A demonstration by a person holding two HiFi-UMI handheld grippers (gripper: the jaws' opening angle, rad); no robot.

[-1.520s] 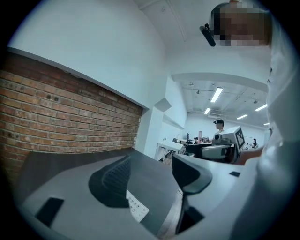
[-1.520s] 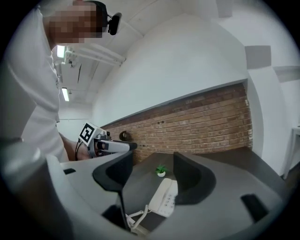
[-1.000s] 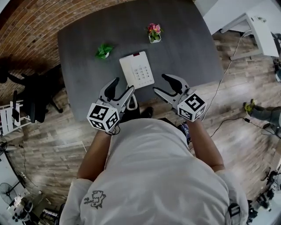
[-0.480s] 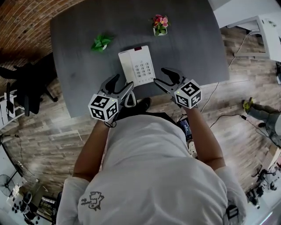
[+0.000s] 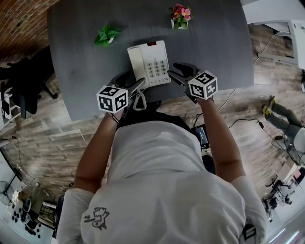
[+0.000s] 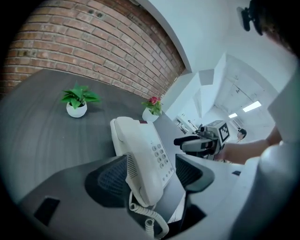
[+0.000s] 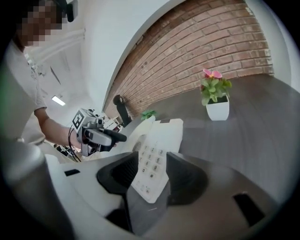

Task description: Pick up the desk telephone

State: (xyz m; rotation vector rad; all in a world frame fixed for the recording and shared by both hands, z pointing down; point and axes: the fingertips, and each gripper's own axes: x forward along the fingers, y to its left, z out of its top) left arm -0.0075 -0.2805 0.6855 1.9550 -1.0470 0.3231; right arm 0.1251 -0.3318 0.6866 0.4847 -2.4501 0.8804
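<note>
Step in hand: approach, judged to be just short of the grasp. Nothing has been lifted yet. The desk telephone [image 5: 148,62] lies flat on the dark grey desk [image 5: 81,57] near its front edge, at 12 o'clock from the person. The handset [image 5: 136,59] is cradled on its left side.

The left gripper [image 5: 132,82] is placed at the phone's 7 o'clock. Its jaws have just been opening and are spread wide. The handset's near end is seen between them with a clear gap to one pad, so nothing is gripped. The coiled cord [image 6: 151,220] shows at that near end.

The right gripper [image 5: 174,72] is placed at the phone's 4 o'clock. Its jaws have just been closing and are part-narrowed. The keypad corner is framed between them, but no clamp can be made out, so it is taken as not gripped.

Next move, as judged: both pairs of jaws are to be seated on the phone's side edges and closed evenly. A level lift is then needed so the handset isn't tipped off, with the cord kept clear.

Surroundings:
- A green plant [image 5: 106,35] is at the phone's 10 o'clock and a flower pot [image 5: 180,13] at 1 o'clock, both well apart from it.
- The plank floor [image 5: 47,138] has cables [image 5: 238,125] at 4 o'clock and a chair [image 5: 21,81] at 9 o'clock.
- A brick wall [image 6: 70,42] is seen behind the desk.
</note>
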